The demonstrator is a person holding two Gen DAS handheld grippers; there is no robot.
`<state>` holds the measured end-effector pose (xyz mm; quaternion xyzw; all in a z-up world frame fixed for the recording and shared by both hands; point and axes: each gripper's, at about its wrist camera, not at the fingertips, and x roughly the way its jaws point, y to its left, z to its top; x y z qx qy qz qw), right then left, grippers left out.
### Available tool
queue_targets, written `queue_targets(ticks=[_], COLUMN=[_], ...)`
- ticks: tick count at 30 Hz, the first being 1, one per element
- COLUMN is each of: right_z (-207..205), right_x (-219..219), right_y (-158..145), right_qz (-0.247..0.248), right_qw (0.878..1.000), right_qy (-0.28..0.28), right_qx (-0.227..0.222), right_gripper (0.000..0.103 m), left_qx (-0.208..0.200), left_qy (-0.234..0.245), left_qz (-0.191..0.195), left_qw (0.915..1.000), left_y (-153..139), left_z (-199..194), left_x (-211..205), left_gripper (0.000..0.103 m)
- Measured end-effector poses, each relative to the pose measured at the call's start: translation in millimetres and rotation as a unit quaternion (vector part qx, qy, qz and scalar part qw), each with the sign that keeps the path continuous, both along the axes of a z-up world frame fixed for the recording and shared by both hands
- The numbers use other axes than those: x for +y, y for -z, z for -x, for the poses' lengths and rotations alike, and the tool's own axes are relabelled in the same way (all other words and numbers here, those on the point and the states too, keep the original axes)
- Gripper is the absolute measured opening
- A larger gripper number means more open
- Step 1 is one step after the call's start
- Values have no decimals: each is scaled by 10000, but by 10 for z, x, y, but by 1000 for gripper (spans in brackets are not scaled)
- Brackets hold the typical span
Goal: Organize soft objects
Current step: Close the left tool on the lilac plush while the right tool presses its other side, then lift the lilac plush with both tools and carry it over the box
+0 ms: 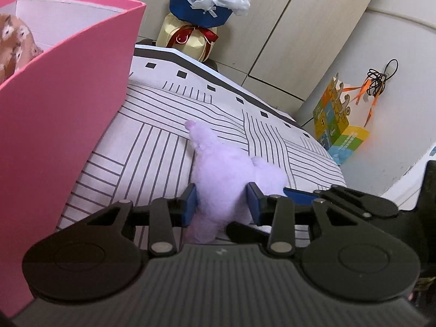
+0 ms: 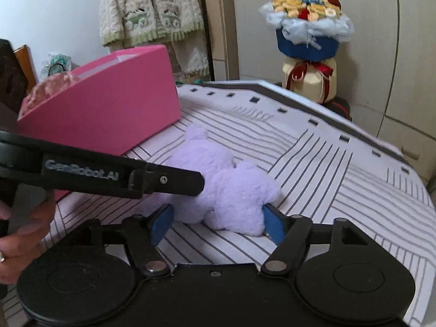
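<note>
A lilac plush toy (image 1: 218, 169) lies on the striped bedspread (image 1: 152, 147). My left gripper (image 1: 222, 201) has its blue pads pressed into the toy's body from both sides. In the right wrist view the same toy (image 2: 231, 190) lies between the wide-apart pads of my right gripper (image 2: 218, 222), which is open around its near end. The left gripper's finger (image 2: 174, 181) reaches onto the toy from the left. A pink box (image 1: 54, 114) stands at the left, with a flowered peach soft thing (image 1: 13, 46) inside; the box also shows in the right wrist view (image 2: 109, 111).
A wrapped bouquet (image 1: 207, 8) stands past the bed's far edge, also in the right wrist view (image 2: 308, 43). A colourful carton (image 1: 338, 125) sits by the wall at the right. A cream knitted garment (image 2: 152, 11) hangs behind the box. Cupboard doors (image 2: 368, 54) line the back.
</note>
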<state>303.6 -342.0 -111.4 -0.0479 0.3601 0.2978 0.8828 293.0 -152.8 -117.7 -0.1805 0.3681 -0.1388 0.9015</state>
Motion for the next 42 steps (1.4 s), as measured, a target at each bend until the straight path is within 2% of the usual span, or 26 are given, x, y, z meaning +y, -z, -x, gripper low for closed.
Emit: queue_targets(ticks=[1,4,12,16,21,27,35,38,42], right_z=[3,12,123,267,559,961,1510,1713,2010], right_x=[16,90,178,176,237,298,464,562,782], right_y=[5,24,-7,-39,-125,-237,-364,-432,-515], right_qz=[-50,-65,52,11,135,180,214,257,655], right_qw=[10000,10000,9978,9958,9935,9906,9873,9859,9832], right_qy=[-8,59,638,899,1105,1330,1552,1633,1665], right_qx=[2,-9,-163,-159,-237,-270,-277,-278,-376], right_gripper=[90,96,96,96,95,96,96,96,95], left_qx=[7,6,-49,-136,-41,85,-165,-13,95], left_qy=[1,22,466,706,1111,1531,1980,1984,2157], left_qz=[14,26,117,-65,-305,-249,-438,-301,-288], left_qw=[10000,10000,9988,9974,9933,9879,9791,9797,9760], left_y=[1,1,-43,-123,-201,-265,-411,-433,-447], left_z=[-7,-7,33,140,314,582,1107,1259,1445], left_x=[0,2,-53,-103,-122,-18,159,276,366], left_gripper=[38,38,41,42,42,42,42,43,43])
